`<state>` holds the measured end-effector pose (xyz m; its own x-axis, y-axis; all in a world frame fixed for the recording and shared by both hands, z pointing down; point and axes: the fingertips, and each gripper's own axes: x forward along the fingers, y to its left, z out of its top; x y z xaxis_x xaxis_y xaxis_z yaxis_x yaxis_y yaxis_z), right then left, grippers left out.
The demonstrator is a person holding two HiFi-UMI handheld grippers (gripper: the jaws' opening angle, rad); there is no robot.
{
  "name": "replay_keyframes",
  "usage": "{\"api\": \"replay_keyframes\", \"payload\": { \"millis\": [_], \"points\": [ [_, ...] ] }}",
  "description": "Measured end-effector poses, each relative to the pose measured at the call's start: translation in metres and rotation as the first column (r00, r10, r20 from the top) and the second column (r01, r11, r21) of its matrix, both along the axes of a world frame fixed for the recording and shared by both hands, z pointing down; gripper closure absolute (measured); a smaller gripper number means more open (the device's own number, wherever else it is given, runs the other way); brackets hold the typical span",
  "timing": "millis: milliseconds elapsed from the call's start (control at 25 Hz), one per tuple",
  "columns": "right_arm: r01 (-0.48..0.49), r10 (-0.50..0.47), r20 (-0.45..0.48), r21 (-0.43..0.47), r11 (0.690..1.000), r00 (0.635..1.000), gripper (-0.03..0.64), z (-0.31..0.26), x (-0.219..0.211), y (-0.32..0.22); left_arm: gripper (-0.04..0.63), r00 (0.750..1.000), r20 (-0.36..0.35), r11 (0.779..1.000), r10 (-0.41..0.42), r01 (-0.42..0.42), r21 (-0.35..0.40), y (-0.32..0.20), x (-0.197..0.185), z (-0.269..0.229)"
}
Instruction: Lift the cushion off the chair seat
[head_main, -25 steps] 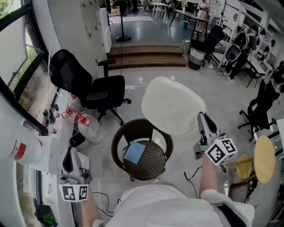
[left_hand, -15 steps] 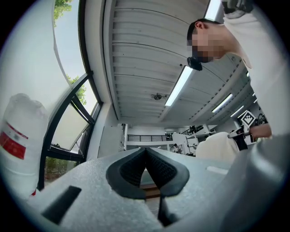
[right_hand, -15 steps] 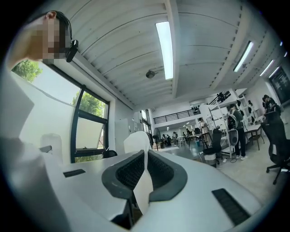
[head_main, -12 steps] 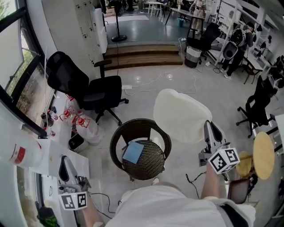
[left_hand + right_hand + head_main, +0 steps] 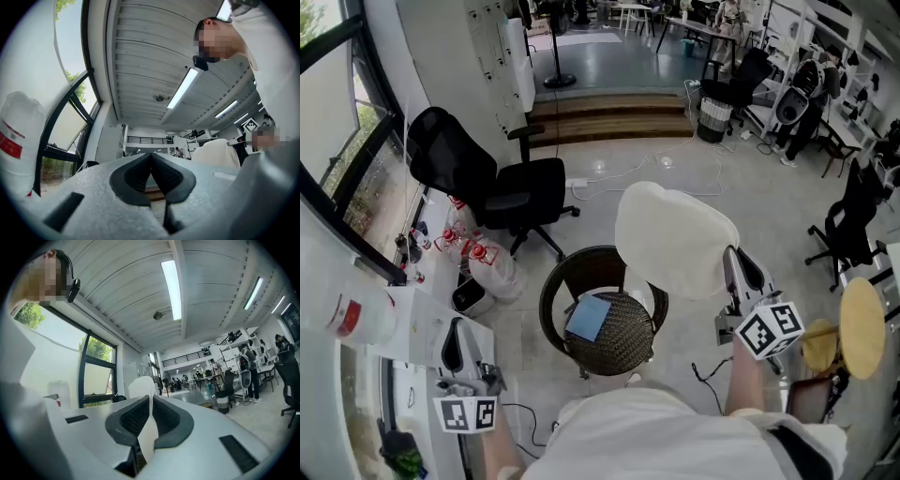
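Head view looks steeply down over the chair (image 5: 623,333); both gripper views angle upward, sharing the cushion (image 5: 215,153)

The cushion (image 5: 675,239) looks like matt cream cloth, the chair (image 5: 628,344) seat is rough dark wicker in a smooth dark frame, the floor (image 5: 769,216) is glossy grey, and the right gripper (image 5: 150,401) is grainy pale plastic with ribbed black pads (image 5: 133,420).

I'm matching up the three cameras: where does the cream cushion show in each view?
Head view: the cushion is centre-right, up and right of the wicker chair, its edge in the right gripper.
Left gripper view: low right, small, beyond the jaws.
Right gripper view: centre, its edge pinched between the jaws.
Shared landmark: the dark window frame, at left in every view.
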<state>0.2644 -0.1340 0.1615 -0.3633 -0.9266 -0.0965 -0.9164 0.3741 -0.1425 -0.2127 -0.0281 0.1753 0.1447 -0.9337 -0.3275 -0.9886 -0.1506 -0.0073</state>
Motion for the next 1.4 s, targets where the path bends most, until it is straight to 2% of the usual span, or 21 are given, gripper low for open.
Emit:
{"api": "replay_keyframes", "payload": {
  "millis": [360, 800, 1400],
  "points": [
    [0.016, -0.015, -0.011, 0.012, 1.0, 1.0, 0.591, -0.005, -0.014, 0.024, 0.578, 1.0, -0.007, 1.0, 0.018, -0.018, -0.02, 0.017, -0.003, 0.006],
    [-0.053, 0.053, -0.012, -0.009, 0.999, 0.999, 0.591, 0.013, -0.004, 0.058, 0.578, 0.998, -0.004, 0.998, 0.06, -0.06, -0.03, 0.029, 0.002, 0.014],
    [-0.021, 0.02, -0.04, -0.016, 1.0, 0.999, 0.592, 0.023, -0.043, 0.08, 0.578, 0.996, -0.015, 0.995, 0.091, -0.092, -0.05, 0.044, -0.015, 0.028]
  ]
}}
